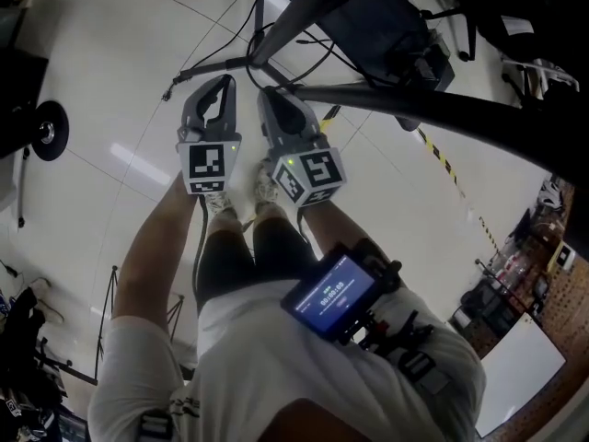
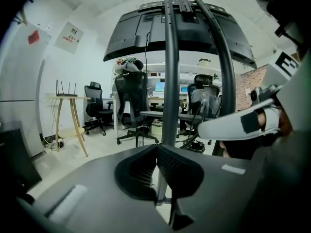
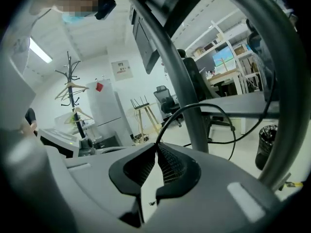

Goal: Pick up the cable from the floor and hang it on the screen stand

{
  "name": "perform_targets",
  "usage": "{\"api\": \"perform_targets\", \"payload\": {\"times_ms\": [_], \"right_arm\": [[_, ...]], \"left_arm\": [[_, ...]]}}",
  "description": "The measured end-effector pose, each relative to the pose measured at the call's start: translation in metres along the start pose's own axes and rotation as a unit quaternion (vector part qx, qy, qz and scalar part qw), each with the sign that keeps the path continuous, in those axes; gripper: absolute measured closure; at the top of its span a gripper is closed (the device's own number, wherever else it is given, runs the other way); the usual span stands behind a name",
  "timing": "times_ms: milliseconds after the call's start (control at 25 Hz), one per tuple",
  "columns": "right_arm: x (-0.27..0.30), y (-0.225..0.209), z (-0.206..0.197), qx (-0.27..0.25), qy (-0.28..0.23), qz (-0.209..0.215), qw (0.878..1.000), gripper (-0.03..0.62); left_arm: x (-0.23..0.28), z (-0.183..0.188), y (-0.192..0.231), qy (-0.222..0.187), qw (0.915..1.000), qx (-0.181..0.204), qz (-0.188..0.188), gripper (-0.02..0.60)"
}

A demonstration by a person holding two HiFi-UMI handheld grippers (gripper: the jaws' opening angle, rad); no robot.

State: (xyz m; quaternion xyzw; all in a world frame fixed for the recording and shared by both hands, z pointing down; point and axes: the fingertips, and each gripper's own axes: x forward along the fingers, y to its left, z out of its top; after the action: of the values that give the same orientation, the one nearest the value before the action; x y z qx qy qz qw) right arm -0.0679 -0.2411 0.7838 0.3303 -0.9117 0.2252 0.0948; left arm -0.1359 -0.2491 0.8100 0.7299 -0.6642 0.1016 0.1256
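The person wears a white T-shirt (image 1: 276,376) and dark shorts (image 1: 225,261); grey left gripper (image 1: 224,81) and right gripper (image 1: 268,92) bear marker cubes (image 1: 205,167).

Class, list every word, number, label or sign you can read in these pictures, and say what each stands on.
Nothing can be read with confidence.
Dark handheld screen at the person's chest: one line of pale characters, too blurred to read.
White wall poster, left gripper view: print too small.
White wall notice, right gripper view: print too small.
Black-and-white square markers on the two cubes: patterns, not words.
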Motion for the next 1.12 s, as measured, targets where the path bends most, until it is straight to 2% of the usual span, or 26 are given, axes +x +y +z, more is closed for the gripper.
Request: {"api": "perform_targets", "payload": {"times_ms": [120,200,320,400,720,960,1000,1120], "right_arm": [[-0.018,0.018,0.031,0.007,-0.008,-0.005,1.000,0.565],[-0.026,0.020,0.048,0.029,-0.013,-0.019,0.999,0.565],[-0.032,0.013,0.053,0.062,-0.006,-0.043,0.997,0.563],[-0.029,0.011,0.048,0.063,0.004,-0.051,0.997,0.563],[-0.002,0.002,0.033,0.066,0.001,-0.066,0.996,0.553],[0.017,0.001,0.031,0.053,0.023,-0.056,0.997,0.538],[0.020,0.002,0.028,0.053,0.031,-0.053,0.997,0.530],[0.025,0.004,0.019,0.057,0.048,-0.043,0.996,0.430]], "left_arm": [[-0.019,0.034,-0.003,-0.008,0.9999,0.009,-0.004,0.578],[-0.027,0.056,-0.007,-0.015,0.9996,0.019,-0.014,0.577],[-0.036,0.078,-0.015,-0.021,0.9990,0.024,-0.032,0.577],[-0.038,0.086,-0.015,-0.028,0.9987,0.026,-0.034,0.577],[-0.042,0.067,-0.006,-0.024,0.9987,0.031,-0.031,0.577],[-0.037,0.063,0.002,-0.020,0.9990,0.028,-0.028,0.577],[-0.036,0.065,0.004,-0.021,0.9990,0.028,-0.026,0.577],[-0.033,0.066,0.006,-0.022,0.9991,0.026,-0.024,0.577]]}}
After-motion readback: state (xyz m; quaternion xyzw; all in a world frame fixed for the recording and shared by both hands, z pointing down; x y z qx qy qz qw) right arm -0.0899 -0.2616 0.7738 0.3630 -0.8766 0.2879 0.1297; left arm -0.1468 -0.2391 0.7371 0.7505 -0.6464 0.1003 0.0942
